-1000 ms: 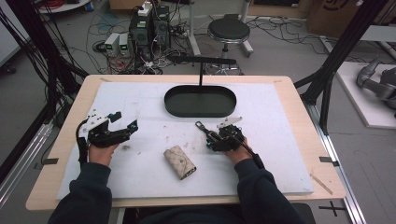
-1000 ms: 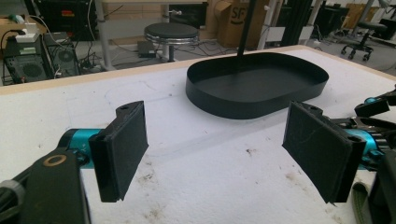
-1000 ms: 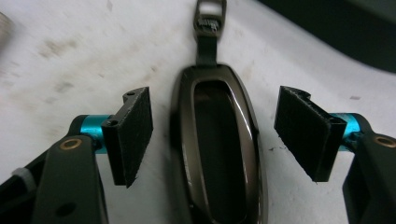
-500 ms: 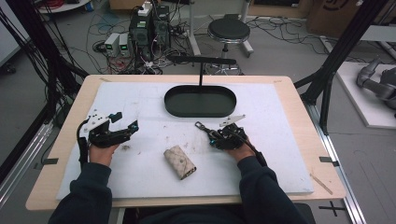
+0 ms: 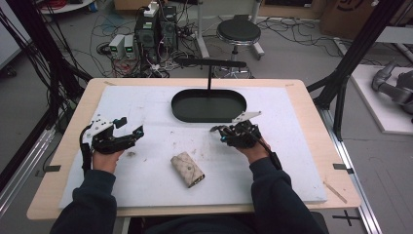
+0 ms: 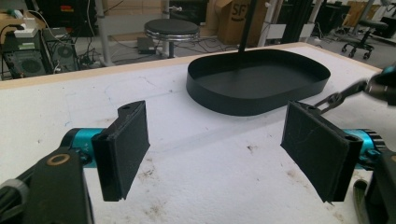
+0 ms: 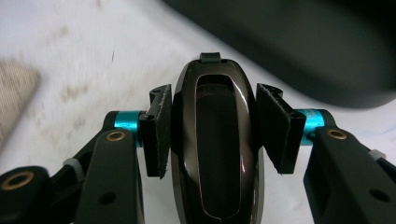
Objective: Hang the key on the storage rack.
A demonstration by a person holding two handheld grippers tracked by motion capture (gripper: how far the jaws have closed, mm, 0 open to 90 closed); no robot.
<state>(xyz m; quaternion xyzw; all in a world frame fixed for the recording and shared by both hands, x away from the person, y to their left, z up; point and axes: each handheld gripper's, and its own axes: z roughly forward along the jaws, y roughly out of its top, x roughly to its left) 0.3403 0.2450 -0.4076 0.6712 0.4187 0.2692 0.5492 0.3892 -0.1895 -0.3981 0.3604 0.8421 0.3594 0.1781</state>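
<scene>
1. High view: right gripper [image 5: 229, 132] sits just in front of the black tray [image 5: 181, 109], a small dark thing between its jaws, too small here to name; left gripper [image 5: 130, 130] hovers over the white mat [image 5: 292, 161] at the left, jaws apart with nothing in them; beige key pouch [image 5: 187, 168] lies on the mat between the two hands, apart from both.
2. Left gripper view: jaws stand wide, pads [image 6: 127, 144] bare; the tray is ahead on the table [image 6: 70, 74]; the other gripper's tip pokes in at the right edge.
3. Right gripper view: jaws have just been closing and now clamp a glossy dark key fob [image 7: 215, 140] by its long sides; the fob runs lengthwise between the pads, held off the mat, tray edge behind it; the pouch is a blur at the left edge.
4. Handling, my read: fob is light, rigid, smooth plastic, so slippery; side grip at mid-body looks right; firm squeeze needed, tilting risks a slip.
</scene>
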